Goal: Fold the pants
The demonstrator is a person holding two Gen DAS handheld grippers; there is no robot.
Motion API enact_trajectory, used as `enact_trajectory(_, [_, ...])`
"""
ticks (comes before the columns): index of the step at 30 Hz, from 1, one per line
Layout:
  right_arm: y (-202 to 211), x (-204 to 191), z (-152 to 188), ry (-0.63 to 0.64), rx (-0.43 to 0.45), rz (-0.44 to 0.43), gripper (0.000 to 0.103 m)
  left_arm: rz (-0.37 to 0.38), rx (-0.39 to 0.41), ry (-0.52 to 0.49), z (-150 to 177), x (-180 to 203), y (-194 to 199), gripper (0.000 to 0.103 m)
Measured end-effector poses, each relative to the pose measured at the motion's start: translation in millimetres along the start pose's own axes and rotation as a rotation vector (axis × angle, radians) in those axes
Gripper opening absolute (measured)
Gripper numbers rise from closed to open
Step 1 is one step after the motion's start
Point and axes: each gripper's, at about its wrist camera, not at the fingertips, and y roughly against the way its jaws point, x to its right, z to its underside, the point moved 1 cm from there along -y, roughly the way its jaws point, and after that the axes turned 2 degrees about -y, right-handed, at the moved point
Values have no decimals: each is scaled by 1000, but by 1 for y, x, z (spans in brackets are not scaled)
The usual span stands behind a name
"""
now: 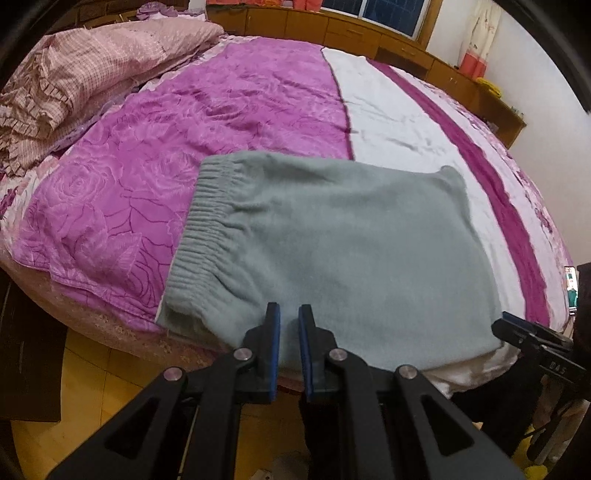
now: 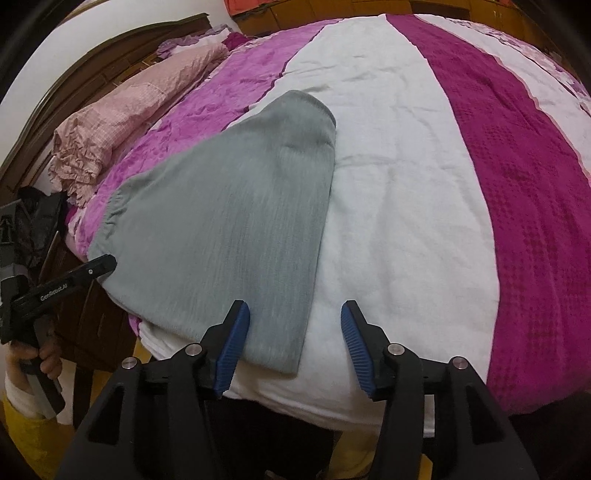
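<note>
The grey-green pants [image 1: 332, 240] lie folded flat on the bed, with the ribbed waistband [image 1: 199, 229] to the left. My left gripper [image 1: 289, 314] hovers at the near edge of the pants, its blue pads almost together and nothing between them. In the right wrist view the pants [image 2: 229, 221] taper away from me. My right gripper [image 2: 295, 314] stands open over their near right corner, which sits between the spread fingers, and the pads do not press on it. The left gripper [image 2: 107, 264] shows at the pants' left edge, and the right gripper [image 1: 509, 321] at their right edge.
The bed cover [image 1: 388, 110] has purple, white and magenta stripes. A bundled pink quilt [image 1: 92, 74] lies at the far left near the headboard [image 2: 92, 62]. Wooden cabinets [image 1: 332, 26] line the far wall. A hand [image 2: 48, 354] holds the left gripper's handle beside the bed edge.
</note>
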Motion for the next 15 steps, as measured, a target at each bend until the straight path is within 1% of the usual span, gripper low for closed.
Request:
enact_trajectory(4, [13,4,3,-35,14,-15,46,-1,13,-25,0,12,14,11])
enact_trajectory(8, [25,7,-1,-59,62,-14,49,-2,33,-50,-3,27,23,17])
enact_trajectory(10, [29,9,-8,-79,81,-26,54,3,38,-64,-5,33,24,18])
enact_trajectory(12, [29,8,-13,-90,89,-37,55,-4,35,-78,-7,39,19,19])
enact_trajectory(15, [25,6,-19,-96,87,-47,57,-22,35,-67,-7,42,11,19])
